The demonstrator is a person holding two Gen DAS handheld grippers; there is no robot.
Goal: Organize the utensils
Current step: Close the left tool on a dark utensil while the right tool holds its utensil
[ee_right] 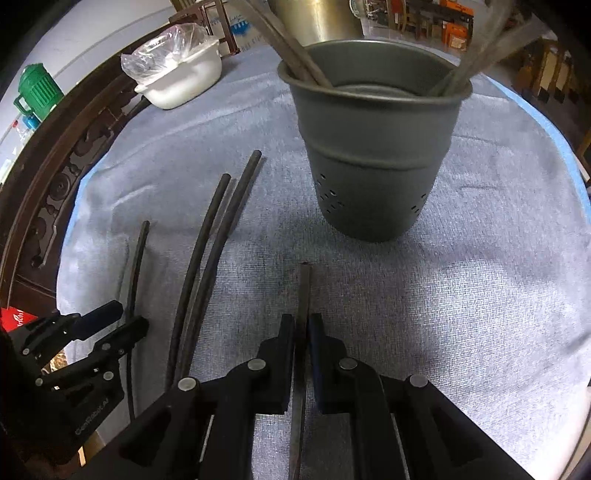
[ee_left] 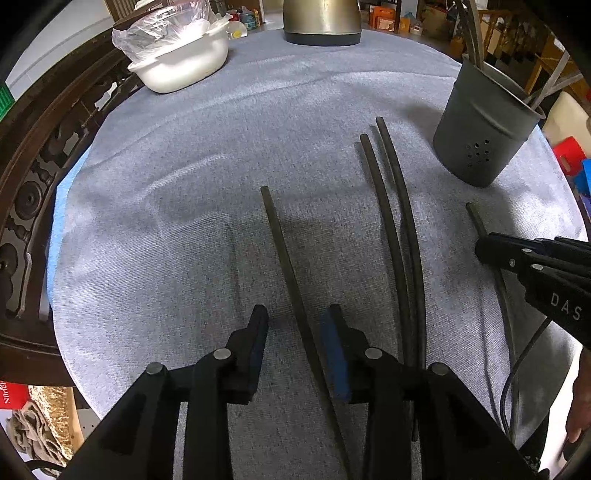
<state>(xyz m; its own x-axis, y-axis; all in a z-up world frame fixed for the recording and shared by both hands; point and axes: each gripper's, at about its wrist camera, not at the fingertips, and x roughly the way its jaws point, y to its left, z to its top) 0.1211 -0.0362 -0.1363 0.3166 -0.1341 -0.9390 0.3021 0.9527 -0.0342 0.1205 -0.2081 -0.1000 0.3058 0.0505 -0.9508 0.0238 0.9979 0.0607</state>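
A grey perforated metal holder (ee_left: 480,140) (ee_right: 369,158) stands on the cloth with several chopsticks leaning inside it. Dark chopsticks lie loose on the cloth. One chopstick (ee_left: 280,251) (ee_right: 138,254) runs between the fingers of my left gripper (ee_left: 297,317) (ee_right: 123,319), which is open; its pads stand apart from the stick, the right pad nearer. My right gripper (ee_right: 302,321) (ee_left: 482,249) is shut on another chopstick (ee_right: 305,288) (ee_left: 472,214), low over the cloth in front of the holder. A pair of chopsticks (ee_left: 388,199) (ee_right: 218,229) lies side by side between the two grippers.
A white bowl (ee_left: 184,70) (ee_right: 181,85) with a plastic bag in it sits at the far left of the grey cloth (ee_left: 184,221). A metal pot (ee_left: 321,22) stands at the back. Dark carved wood (ee_left: 37,166) borders the left edge. A thin cable (ee_left: 517,369) trails below the right gripper.
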